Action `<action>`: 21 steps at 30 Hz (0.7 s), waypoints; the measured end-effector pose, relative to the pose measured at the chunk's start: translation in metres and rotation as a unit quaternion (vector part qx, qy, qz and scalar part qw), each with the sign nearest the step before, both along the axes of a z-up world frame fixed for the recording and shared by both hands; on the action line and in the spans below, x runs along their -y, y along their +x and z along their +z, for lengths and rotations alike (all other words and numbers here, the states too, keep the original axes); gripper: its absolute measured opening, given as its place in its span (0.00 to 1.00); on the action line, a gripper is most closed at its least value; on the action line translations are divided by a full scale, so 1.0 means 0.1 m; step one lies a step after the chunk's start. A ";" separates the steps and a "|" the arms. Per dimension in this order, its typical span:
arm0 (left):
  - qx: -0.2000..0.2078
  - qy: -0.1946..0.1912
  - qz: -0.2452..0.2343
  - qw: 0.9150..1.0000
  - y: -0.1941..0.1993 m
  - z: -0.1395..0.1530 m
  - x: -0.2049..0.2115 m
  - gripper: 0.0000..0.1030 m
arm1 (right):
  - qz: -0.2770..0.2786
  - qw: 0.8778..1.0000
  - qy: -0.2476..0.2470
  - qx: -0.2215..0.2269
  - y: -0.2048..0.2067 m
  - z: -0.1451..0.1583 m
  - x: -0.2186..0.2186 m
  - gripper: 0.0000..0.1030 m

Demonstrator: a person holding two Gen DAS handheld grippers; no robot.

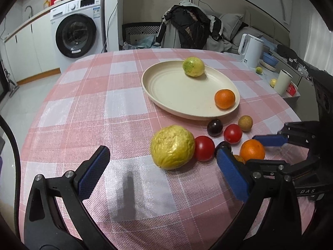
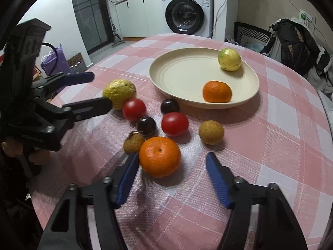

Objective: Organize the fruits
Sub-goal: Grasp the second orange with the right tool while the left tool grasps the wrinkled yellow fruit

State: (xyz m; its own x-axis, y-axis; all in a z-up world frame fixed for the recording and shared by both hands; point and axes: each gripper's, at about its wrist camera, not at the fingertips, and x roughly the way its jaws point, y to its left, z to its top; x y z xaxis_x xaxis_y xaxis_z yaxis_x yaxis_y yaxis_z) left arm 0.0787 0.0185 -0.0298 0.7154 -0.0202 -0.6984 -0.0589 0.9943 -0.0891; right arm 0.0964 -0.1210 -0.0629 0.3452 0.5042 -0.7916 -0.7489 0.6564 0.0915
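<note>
A cream plate (image 1: 179, 91) (image 2: 183, 75) on the pink checked tablecloth holds a yellow-green fruit (image 1: 193, 66) (image 2: 229, 59) and an orange (image 1: 224, 99) (image 2: 217, 91). In front of it lie a large wrinkled yellow fruit (image 1: 172, 147) (image 2: 119, 93), two red tomatoes (image 1: 204, 148) (image 1: 232, 133), two dark plums (image 1: 214, 127) (image 2: 146, 125), two brown longans (image 1: 245, 123) (image 2: 133, 142) and another orange (image 1: 252, 150) (image 2: 159, 156). My left gripper (image 1: 161, 154) (image 2: 100, 90) is open, just short of the large yellow fruit. My right gripper (image 2: 172, 160) (image 1: 270, 140) is open, its fingers either side of the near orange.
A white kettle (image 1: 250, 50), a white cup (image 1: 282, 82) and small fruits stand on a counter at the right. A washing machine (image 1: 77, 33) and a chair with clothes (image 1: 187, 29) are behind the round table. The table edge curves close on the left.
</note>
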 end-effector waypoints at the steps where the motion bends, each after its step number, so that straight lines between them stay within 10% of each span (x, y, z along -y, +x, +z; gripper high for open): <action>1: 0.000 -0.004 0.002 1.000 0.01 -0.01 -0.02 0.99 | 0.003 1.000 0.004 0.000 -0.01 0.01 -0.01 0.54; 4: -0.003 -0.006 0.009 1.000 0.02 -0.02 -0.06 0.99 | 0.011 1.000 0.013 0.000 -0.04 0.02 -0.03 0.41; 21: -0.008 -0.010 -0.003 1.000 0.09 0.09 -0.35 0.98 | -0.046 0.996 0.068 0.029 0.12 0.36 0.39 0.39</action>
